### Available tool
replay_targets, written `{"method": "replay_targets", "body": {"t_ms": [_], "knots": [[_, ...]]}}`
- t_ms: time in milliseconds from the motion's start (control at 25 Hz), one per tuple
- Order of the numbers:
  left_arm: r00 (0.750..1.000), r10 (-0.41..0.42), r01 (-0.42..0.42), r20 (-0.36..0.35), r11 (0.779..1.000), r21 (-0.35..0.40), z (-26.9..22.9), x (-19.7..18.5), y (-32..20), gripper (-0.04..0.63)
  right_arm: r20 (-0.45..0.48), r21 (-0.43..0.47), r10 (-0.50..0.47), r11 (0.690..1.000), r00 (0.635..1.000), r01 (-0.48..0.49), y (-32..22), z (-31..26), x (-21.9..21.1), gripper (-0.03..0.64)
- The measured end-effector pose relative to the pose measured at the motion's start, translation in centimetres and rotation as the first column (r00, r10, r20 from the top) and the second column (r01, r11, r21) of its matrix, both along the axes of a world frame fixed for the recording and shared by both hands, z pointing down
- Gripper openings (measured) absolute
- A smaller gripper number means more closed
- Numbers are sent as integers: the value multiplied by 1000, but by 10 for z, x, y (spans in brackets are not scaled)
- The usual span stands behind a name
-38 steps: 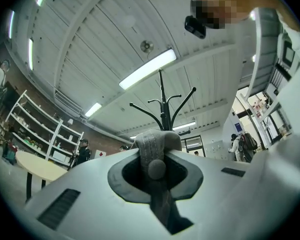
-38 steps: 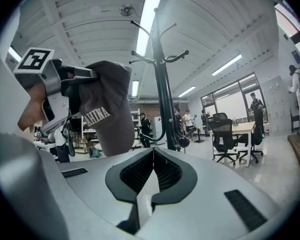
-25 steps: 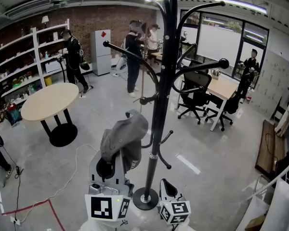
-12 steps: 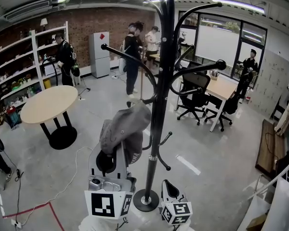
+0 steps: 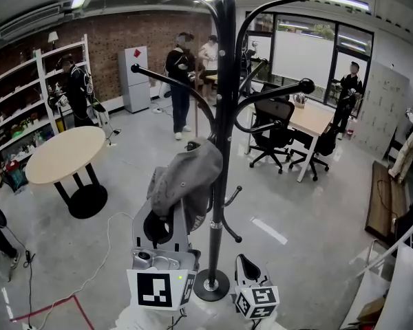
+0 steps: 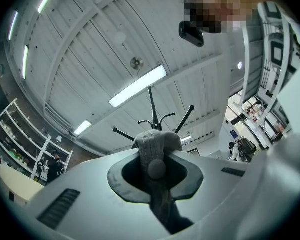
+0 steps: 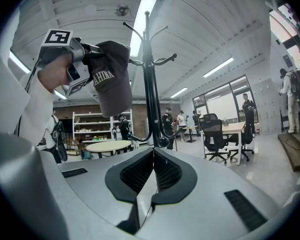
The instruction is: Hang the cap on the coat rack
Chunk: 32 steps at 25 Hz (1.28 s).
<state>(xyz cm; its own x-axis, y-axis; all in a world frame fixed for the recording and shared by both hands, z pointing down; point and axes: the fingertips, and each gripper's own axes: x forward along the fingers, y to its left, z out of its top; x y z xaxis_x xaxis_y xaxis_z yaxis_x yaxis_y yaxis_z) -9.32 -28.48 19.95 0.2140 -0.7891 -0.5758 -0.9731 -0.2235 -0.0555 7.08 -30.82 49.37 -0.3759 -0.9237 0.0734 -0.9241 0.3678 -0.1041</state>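
Note:
A grey cap hangs from my left gripper, which is shut on its fabric just left of the black coat rack's pole. The cap sits level with the rack's lowest short hooks and close against the pole. In the left gripper view the cap fills the gap between the jaws of the left gripper, with the rack's top arms beyond. My right gripper stays low by the rack's base. The right gripper is shut on nothing. It faces the rack and the raised cap.
A round table stands to the left, shelves line the left wall, and a desk with office chairs is at the right. Several people stand at the back. A white cable and red tape lie on the floor.
My left gripper has lifted the cap a little and brought it nearer the rack's pole. The right gripper has stayed put. People in the background have shifted.

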Motion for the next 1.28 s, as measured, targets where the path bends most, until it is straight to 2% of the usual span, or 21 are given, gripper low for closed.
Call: {"method": "replay_targets", "body": {"t_ms": [800, 1280], "knots": [[999, 41, -40, 18, 999, -35, 17, 25, -29, 29, 3, -21, 60, 998, 998, -60, -6, 7, 23, 11], [998, 50, -49, 29, 998, -51, 27, 32, -40, 29, 4, -31, 66, 997, 998, -66, -8, 7, 22, 11]]}}
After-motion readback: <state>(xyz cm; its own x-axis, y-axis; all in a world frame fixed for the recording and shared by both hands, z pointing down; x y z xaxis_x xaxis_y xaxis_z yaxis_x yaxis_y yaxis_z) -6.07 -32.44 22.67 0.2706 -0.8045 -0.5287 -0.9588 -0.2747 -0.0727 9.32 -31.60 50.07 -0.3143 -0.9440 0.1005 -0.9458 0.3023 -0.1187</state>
